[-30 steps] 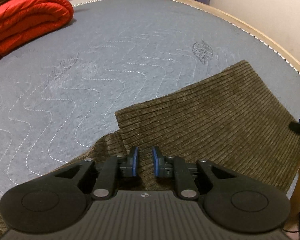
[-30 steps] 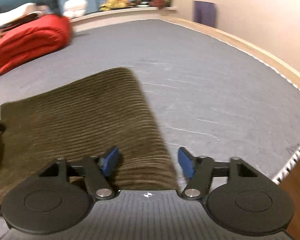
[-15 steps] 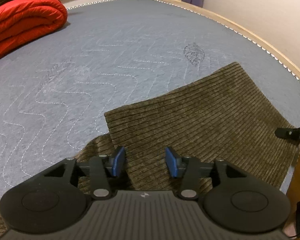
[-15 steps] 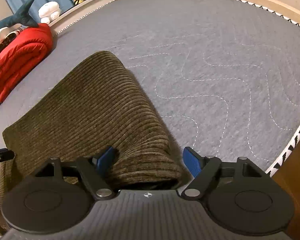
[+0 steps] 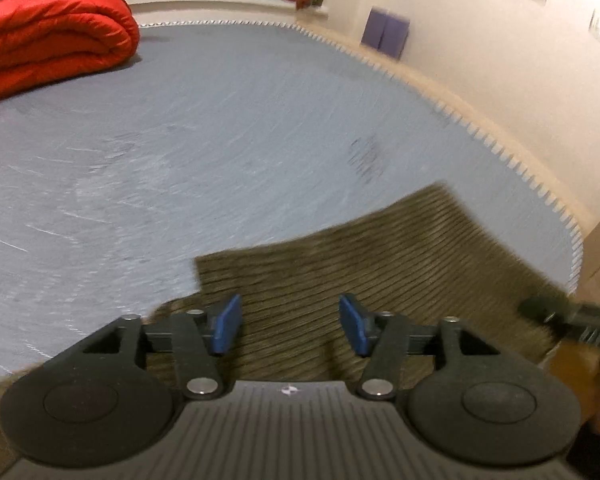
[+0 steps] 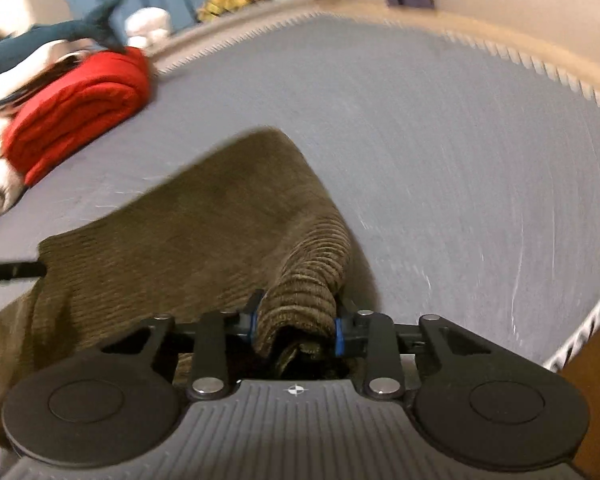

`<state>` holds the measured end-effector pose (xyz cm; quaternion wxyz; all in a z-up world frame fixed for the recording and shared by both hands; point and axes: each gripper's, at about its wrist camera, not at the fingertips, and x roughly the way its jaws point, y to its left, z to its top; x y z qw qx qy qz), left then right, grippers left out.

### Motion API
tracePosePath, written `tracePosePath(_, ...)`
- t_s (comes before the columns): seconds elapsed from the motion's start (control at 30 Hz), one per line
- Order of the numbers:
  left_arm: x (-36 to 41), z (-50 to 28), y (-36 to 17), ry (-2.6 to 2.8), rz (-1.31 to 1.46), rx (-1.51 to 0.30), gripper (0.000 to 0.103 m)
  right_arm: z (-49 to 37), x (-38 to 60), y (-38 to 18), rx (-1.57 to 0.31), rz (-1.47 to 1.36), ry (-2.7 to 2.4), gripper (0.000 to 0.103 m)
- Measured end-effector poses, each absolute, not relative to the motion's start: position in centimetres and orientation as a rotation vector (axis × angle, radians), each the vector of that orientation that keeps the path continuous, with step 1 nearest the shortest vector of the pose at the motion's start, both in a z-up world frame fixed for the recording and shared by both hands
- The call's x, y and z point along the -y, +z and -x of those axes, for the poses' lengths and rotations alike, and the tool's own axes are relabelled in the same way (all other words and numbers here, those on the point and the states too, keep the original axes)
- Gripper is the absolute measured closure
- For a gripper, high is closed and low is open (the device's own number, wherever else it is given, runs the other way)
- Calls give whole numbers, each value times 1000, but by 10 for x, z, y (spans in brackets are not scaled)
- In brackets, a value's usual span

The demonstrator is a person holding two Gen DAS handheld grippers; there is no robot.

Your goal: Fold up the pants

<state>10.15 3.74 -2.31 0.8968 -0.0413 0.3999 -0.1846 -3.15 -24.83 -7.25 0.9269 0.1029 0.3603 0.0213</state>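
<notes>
Dim, warm indoor light, soft and even, with no glare. Heavy motion blur across both views: streaked stitching on the grey bed (image 5: 228,128), smeared ribs on the pants (image 6: 188,240). Strong fisheye bending at the edges, black corners. Sharp only on the near tool bodies.

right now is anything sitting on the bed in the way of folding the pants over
Nothing visible does. The pants lie on bare grey mattress; the red blanket sits well clear at the far edge. The right gripper is closing on a bunched fold, while the left gripper is opening with nothing pinched.
</notes>
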Motion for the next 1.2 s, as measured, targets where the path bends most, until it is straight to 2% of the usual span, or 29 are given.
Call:
tracePosePath(0.03,-38,-99,-17,-412,137,-811,25,38,237,-64,-688,-154,72,71)
tracePosePath(0.1,-38,-94,-6,-479,222,-777,17,53,208,-47,-585,-35,146,71)
tracePosePath(0.2,-39,-90,6,-614,359,-758,14,76,163,-34,-474,116,274,72)
tracePosePath(0.23,-39,-90,9,-644,391,-759,5,83,149,-32,-445,169,312,72)
tracePosePath(0.27,-40,-89,11,-673,419,-757,1,90,134,-31,-418,222,348,72)
tracePosePath(0.6,-57,-82,13,-629,367,-775,0,130,37,-44,-302,571,596,72)
tracePosePath(0.67,-64,-81,8,-570,335,-788,9,132,28,-45,-289,593,617,72)
tracePosePath(0.7,-68,-80,7,-536,312,-790,27,131,25,-45,-289,596,624,72)
tracePosePath(0.73,-73,-81,4,-495,283,-798,58,130,23,-44,-290,594,629,72)
tracePosePath(0.77,-79,-83,1,-451,256,-818,71,127,22,-44,-296,592,628,72)
tracePosePath(0.8,-87,-86,-3,-428,251,-840,80,125,23,-44,-306,589,630,72)
tracePosePath(0.87,-102,-85,-10,-396,272,-874,83,121,19,-46,-329,575,660,70)
tracePosePath(0.93,-111,-84,-12,-390,249,-877,84,119,15,-48,-349,572,714,57)
tracePosePath(1.03,-129,-80,-11,-387,242,-862,84,127,11,-47,-360,561,777,43)
tracePosePath(1.2,-170,-68,-5,-334,277,-859,84,117,33,-14,-386,254,998,33)
